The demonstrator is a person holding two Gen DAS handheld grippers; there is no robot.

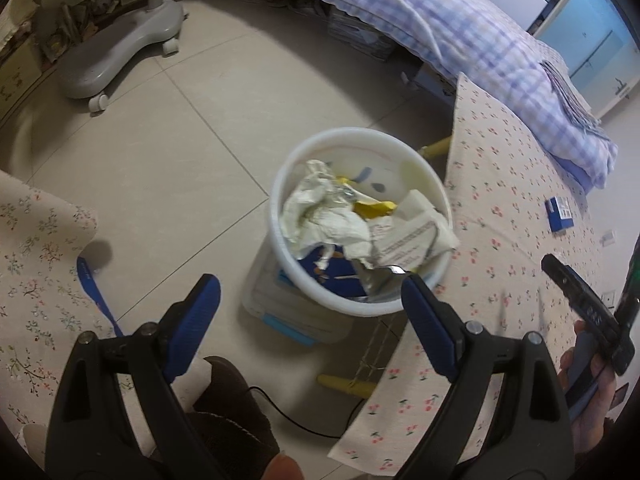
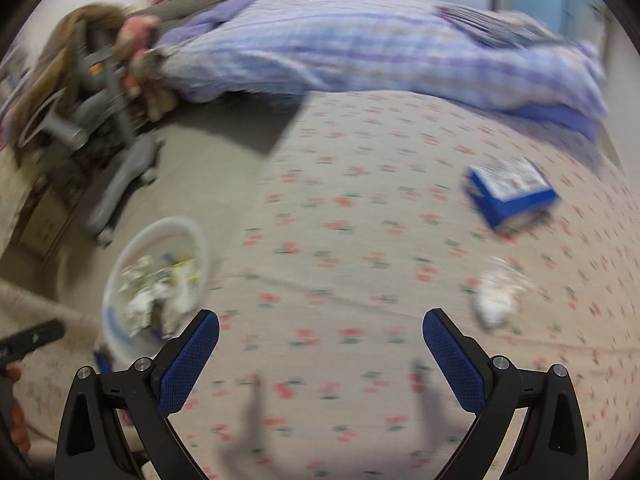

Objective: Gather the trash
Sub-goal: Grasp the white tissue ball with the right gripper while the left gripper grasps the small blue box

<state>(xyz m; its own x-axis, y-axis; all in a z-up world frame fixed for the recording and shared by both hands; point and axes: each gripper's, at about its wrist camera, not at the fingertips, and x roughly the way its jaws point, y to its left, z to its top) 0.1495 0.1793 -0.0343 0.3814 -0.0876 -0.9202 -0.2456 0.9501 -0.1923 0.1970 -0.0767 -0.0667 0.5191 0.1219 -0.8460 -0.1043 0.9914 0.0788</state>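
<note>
1. Showing the gap between 2 pickups: left gripper (image 1: 310, 294) with jaws spread wide and nothing between them, poised above and just in front of the white bin (image 1: 362, 220) on the tiled floor (image 1: 160, 152).
2. Already heaped in the bin: crumpled paper (image 1: 328, 216), a yellow scrap (image 1: 374, 208) and a printed wrapper (image 1: 412, 240), reaching nearly to the rim.
3. Right gripper (image 2: 320, 340) likewise spread wide and empty, pointed down at the flowered tablecloth (image 2: 360, 240); view smeared by motion blur.
4. Remaining trash on the cloth: a crumpled white wad (image 2: 498, 300), just beyond and to the right of the right-hand finger, not touched; a blue box (image 2: 510, 194), farther back and well apart from the wad.
5. Same blue box (image 1: 560, 214) visible in the left view, near the far edge of the table.
6. Judged step: reaching for the next piece, most likely the wad as the nearer of the 2.
7. Next move, as judged: swinging the right gripper rightward until the wad sits between the pads, lowering to the cloth, then closing gently, since a light wad may skid or pinch the fabric beneath.
8. Bin beside the table's edge, so only a short carry to the left afterwards.
</note>
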